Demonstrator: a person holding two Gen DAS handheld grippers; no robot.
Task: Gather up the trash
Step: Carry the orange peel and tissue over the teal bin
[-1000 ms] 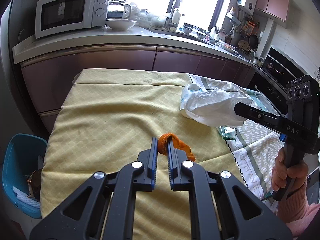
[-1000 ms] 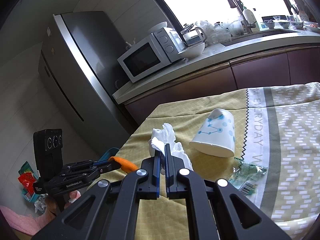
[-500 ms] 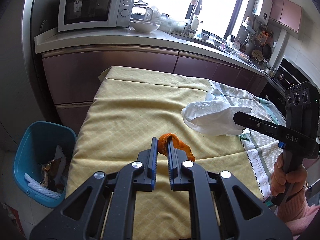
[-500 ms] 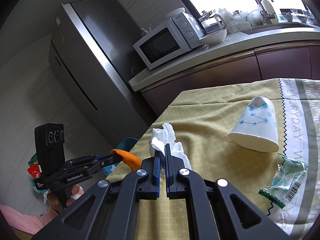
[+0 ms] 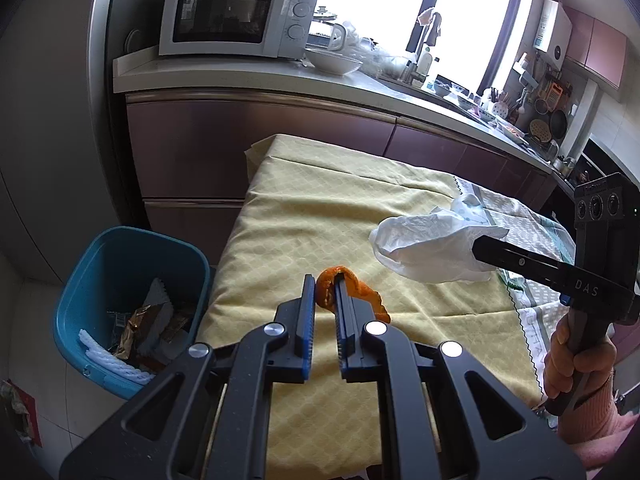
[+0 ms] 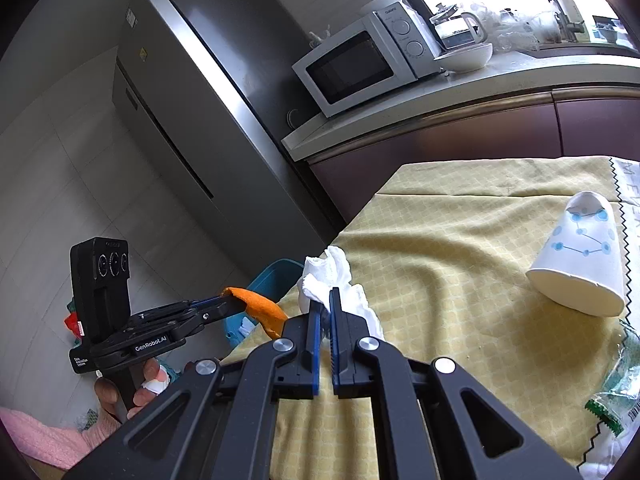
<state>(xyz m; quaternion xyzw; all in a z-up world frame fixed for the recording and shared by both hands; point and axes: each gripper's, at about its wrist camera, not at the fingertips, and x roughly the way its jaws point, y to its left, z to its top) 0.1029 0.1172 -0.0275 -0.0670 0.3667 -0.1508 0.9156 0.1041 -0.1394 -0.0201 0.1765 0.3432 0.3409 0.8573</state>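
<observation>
Left gripper: your left gripper [image 5: 324, 280] is clamped on a curl of orange peel [image 5: 348, 288], which pokes out past the fingertips and hangs a bit to the right, up off the cloth.

Right gripper: your right gripper [image 6: 325, 300] is pinched on a crumpled white tissue [image 6: 332, 280], bunched up around and above the tips, also held in the air.

Bin: blue trash bin [image 5: 120, 300] sits on the floor just off the table's left edge, below and left of the peel, with wrappers and other scraps already in it.

Table: yellow tablecloth [image 5: 312, 216], with a patterned grey-and-white one next to it on the right.

Paper cup: white paper cup [image 6: 580, 264] with blue dots lies on its side on the yellow cloth, well apart from both grippers.

Wrapper: clear and green plastic wrapper [image 6: 616, 396] lies near the cloth seam, just below the cup.

Background: microwave [image 5: 236, 20] on the counter behind the table, fridge [image 6: 192, 120] beside it.
</observation>
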